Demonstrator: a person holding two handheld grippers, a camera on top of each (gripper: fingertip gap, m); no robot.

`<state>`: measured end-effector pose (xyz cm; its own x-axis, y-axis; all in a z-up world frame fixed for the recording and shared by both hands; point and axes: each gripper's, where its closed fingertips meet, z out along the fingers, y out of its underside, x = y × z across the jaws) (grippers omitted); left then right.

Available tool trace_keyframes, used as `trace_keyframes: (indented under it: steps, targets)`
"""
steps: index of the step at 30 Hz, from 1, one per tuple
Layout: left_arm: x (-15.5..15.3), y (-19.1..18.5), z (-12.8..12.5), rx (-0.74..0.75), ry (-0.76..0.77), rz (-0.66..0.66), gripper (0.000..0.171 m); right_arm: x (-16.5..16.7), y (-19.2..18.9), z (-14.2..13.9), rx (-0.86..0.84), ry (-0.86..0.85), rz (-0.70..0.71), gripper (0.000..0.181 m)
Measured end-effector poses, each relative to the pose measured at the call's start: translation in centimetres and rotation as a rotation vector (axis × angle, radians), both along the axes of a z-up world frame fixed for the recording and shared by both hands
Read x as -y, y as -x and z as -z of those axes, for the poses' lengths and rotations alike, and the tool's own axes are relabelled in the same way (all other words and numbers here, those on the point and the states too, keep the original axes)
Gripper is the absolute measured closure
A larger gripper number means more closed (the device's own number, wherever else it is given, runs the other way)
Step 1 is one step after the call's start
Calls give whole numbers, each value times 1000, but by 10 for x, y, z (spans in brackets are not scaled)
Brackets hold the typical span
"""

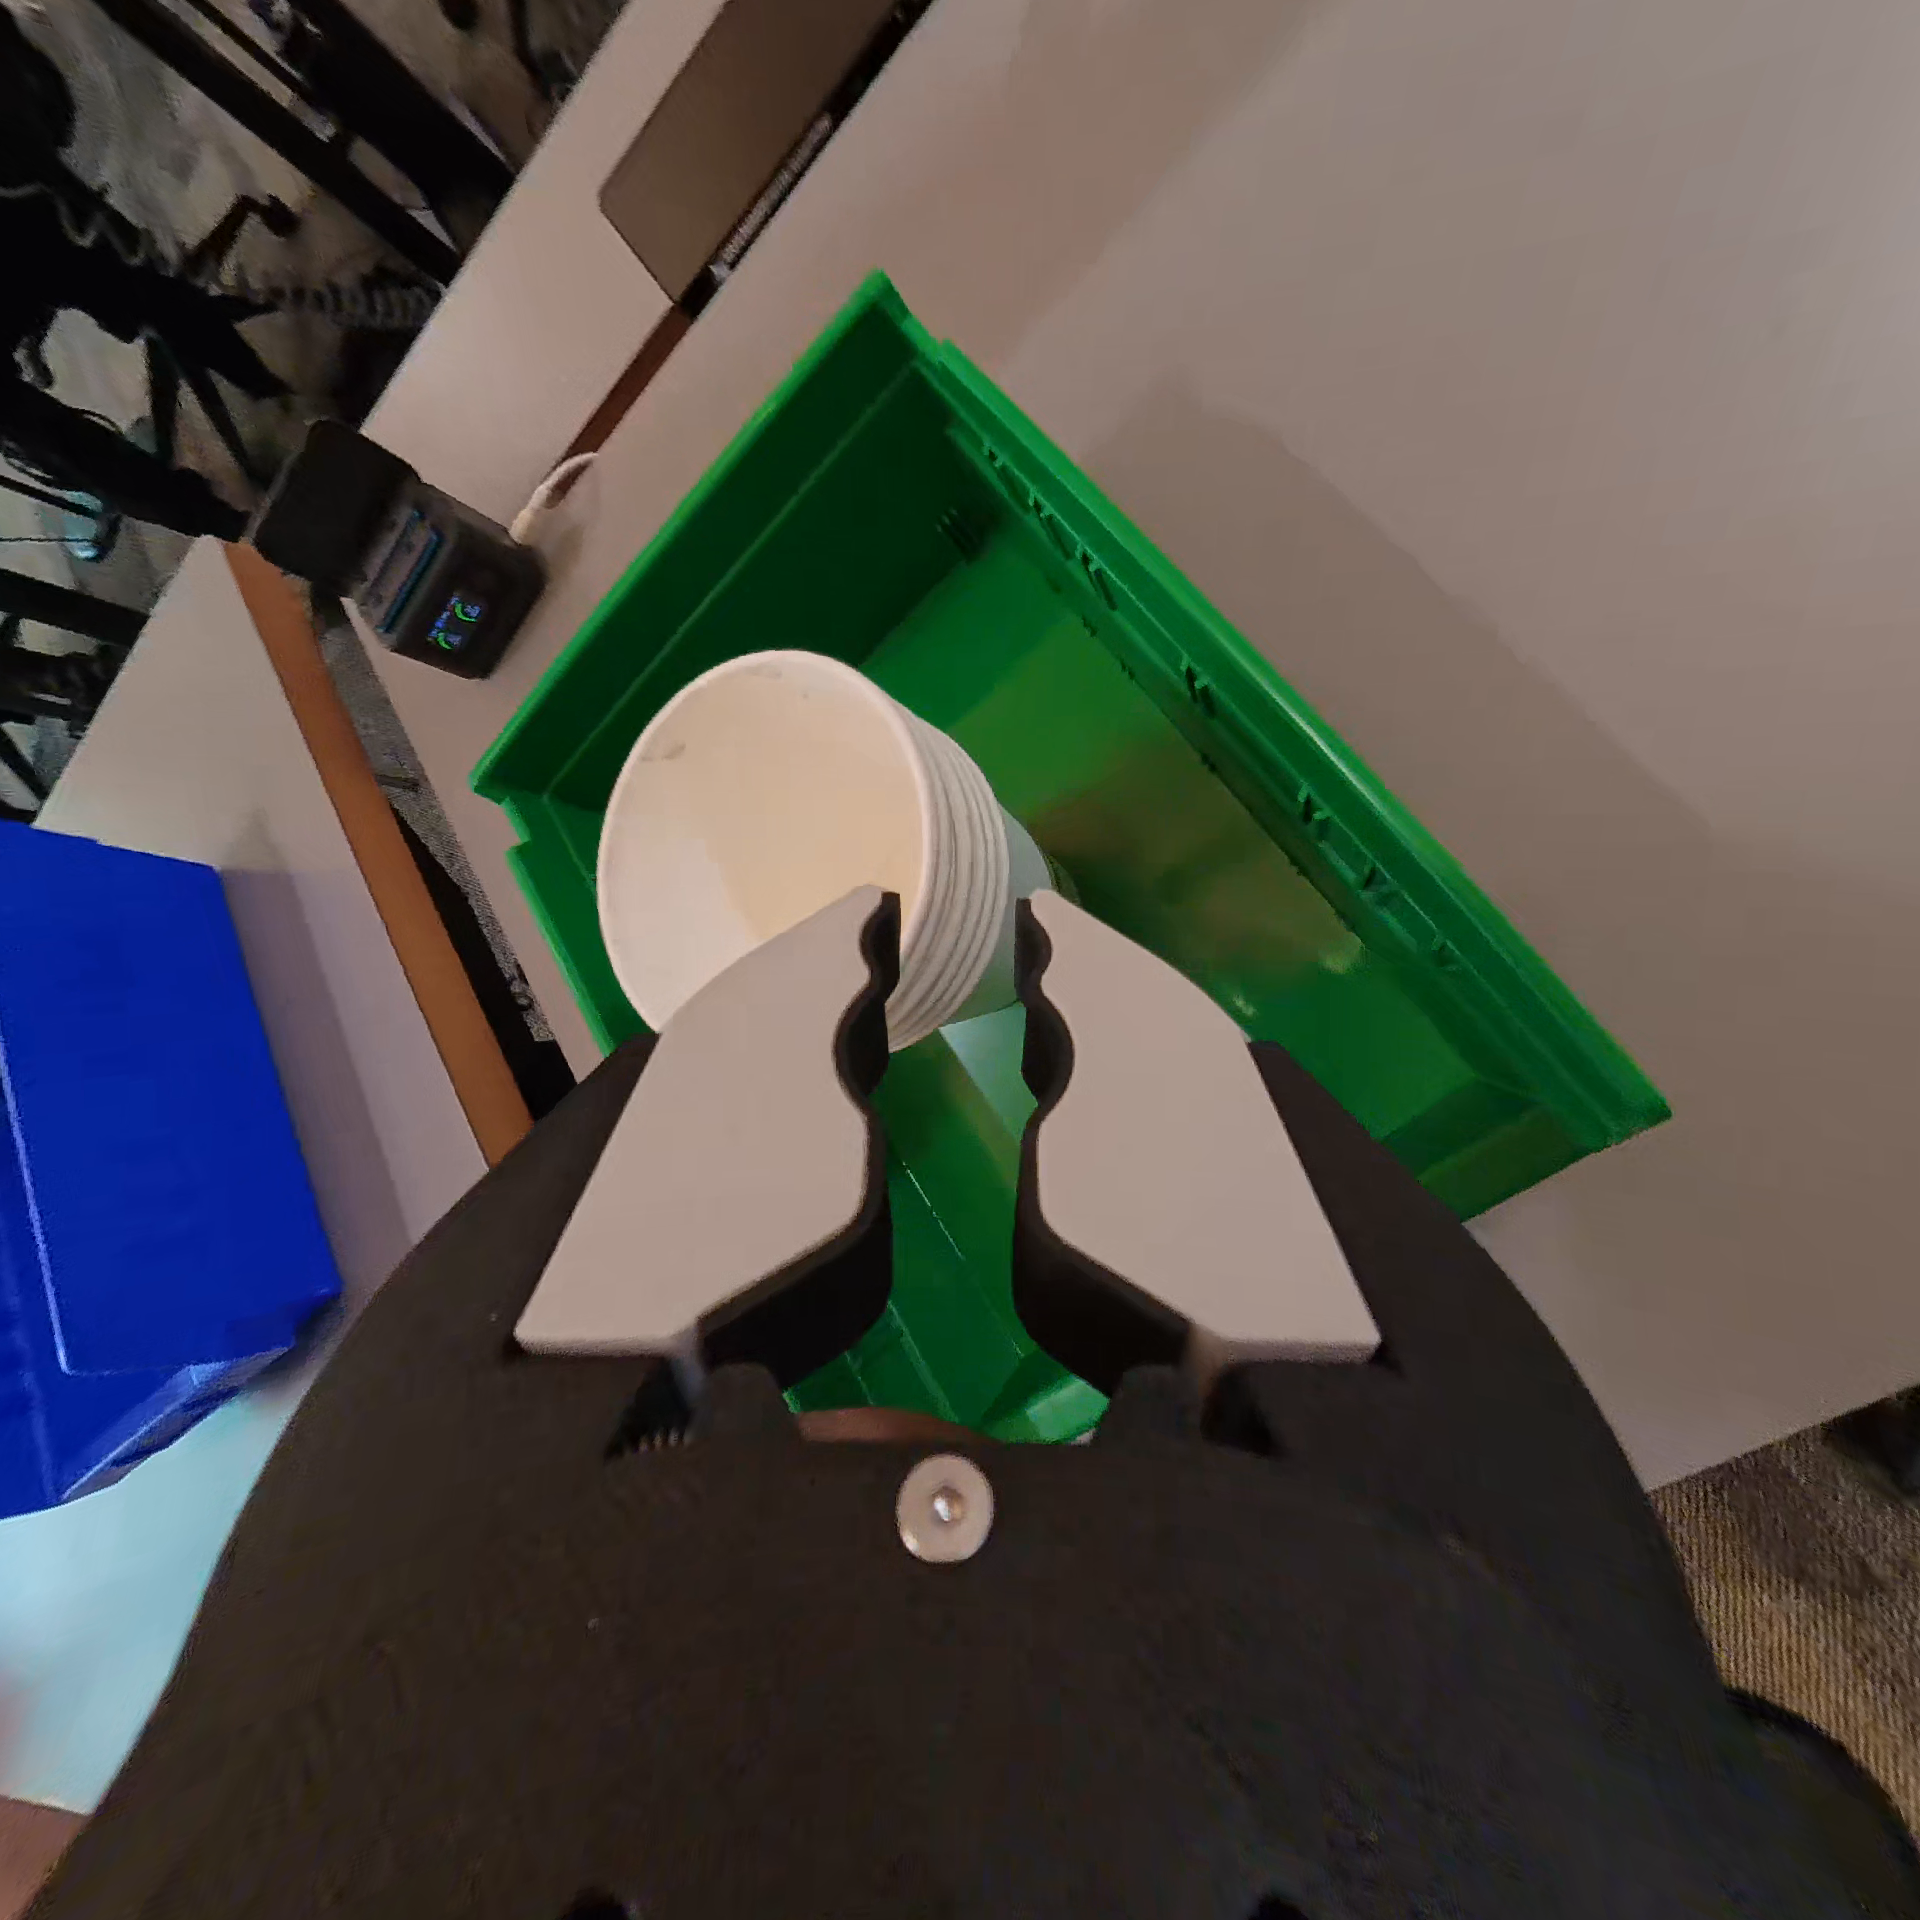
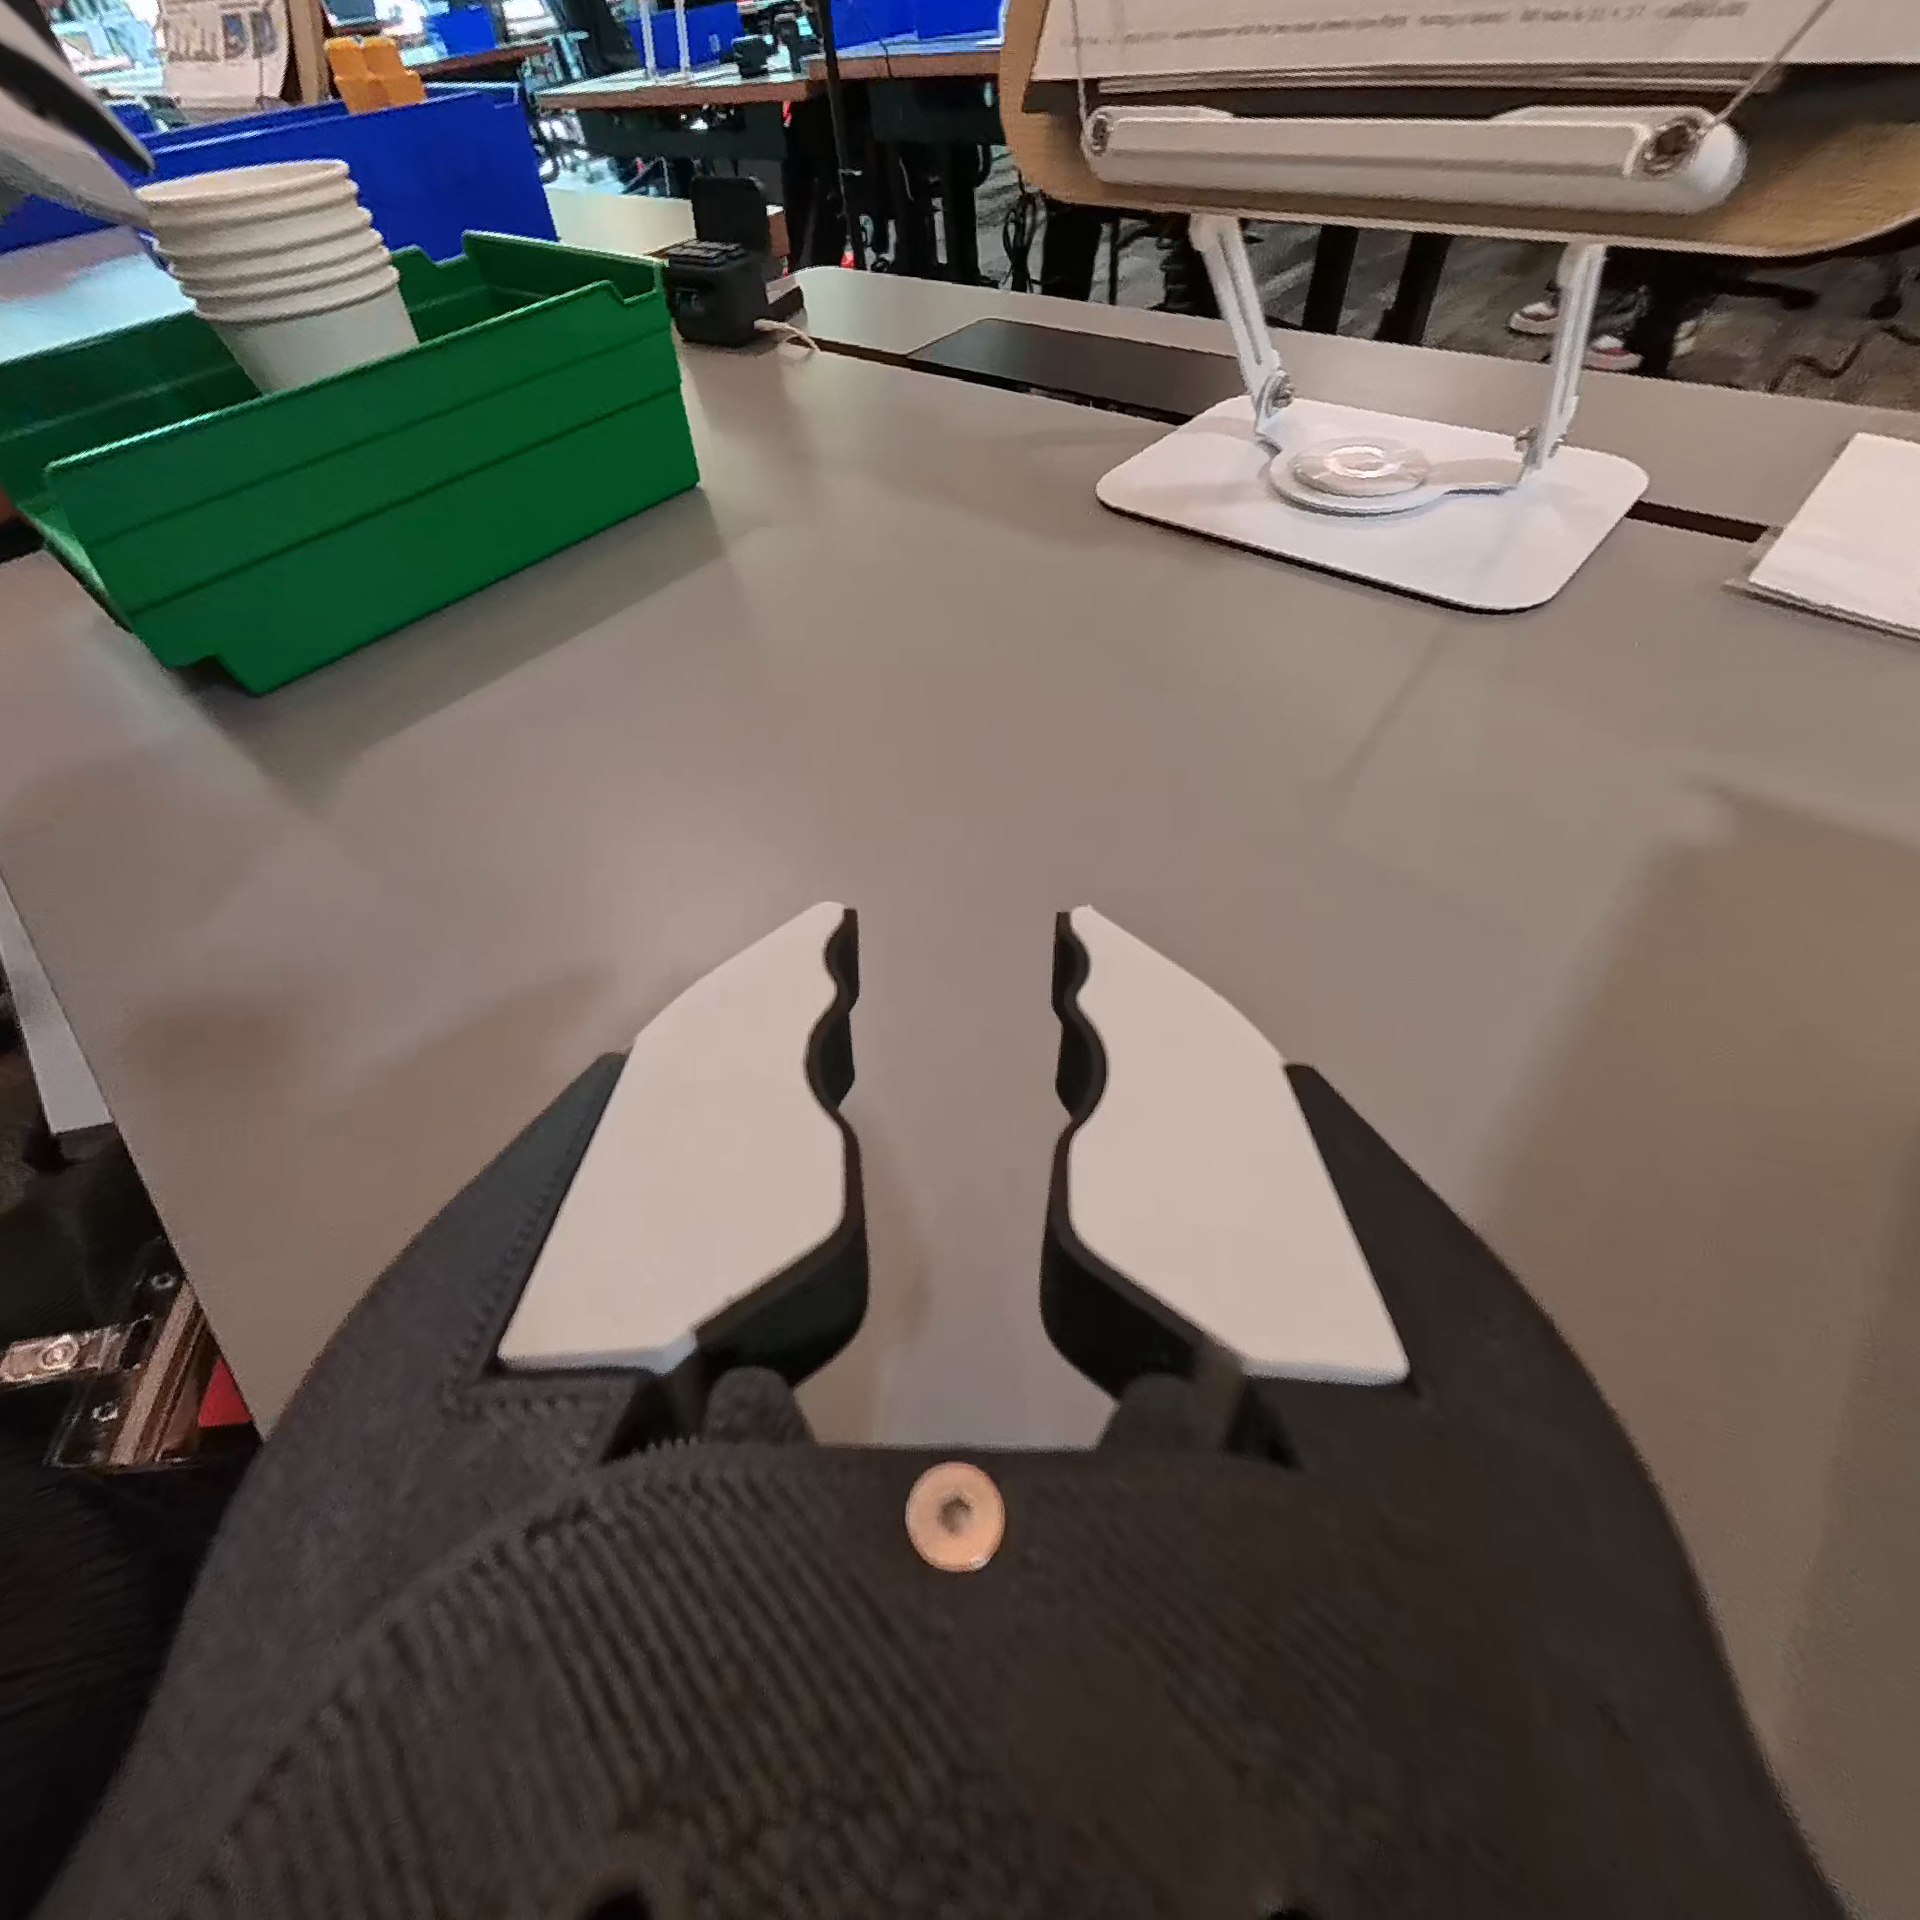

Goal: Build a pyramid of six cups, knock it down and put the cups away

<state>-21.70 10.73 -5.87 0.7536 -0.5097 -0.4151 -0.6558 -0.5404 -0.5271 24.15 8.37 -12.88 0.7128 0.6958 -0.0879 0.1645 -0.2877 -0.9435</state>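
My left gripper [image 1: 956,925] is shut on the rim of a stack of white paper cups [image 1: 769,831], one finger inside the top cup and one outside. The stack hangs over the green bin [image 1: 1351,790]. In the right wrist view the cup stack [image 2: 291,270] stands in the green bin [image 2: 416,488] at the far left, with part of the left gripper's finger above it at the top-left corner. My right gripper [image 2: 956,935] is open and empty, low over the grey table [image 2: 935,727], well right of the bin.
A blue bin [image 1: 135,1091] sits left of the green bin. A small black device with a lit screen [image 1: 416,561] and a white cable stands behind it. A white tilting stand [image 2: 1382,499] holding a board is at the far right, with white paper [image 2: 1849,530] beside it.
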Motion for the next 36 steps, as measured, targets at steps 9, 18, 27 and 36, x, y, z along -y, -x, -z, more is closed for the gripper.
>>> trace_keyframes:
  steps: [9, 18, 27, 36]
  targets:
    - [-3, 9, 16, 2, 85, 0, 149, -2, -21, 5, -8, 28, 65, 145]
    - [-2, 12, 13, 63, 150, 2, 151, -2, -21, 7, -2, 37, 63, 145]
    - [-5, 12, 9, 76, 185, -5, 164, -2, -21, 11, 13, 51, 61, 145]
    - [-11, 12, -5, 81, 138, -8, 166, -2, -22, 11, 11, 56, 66, 145]
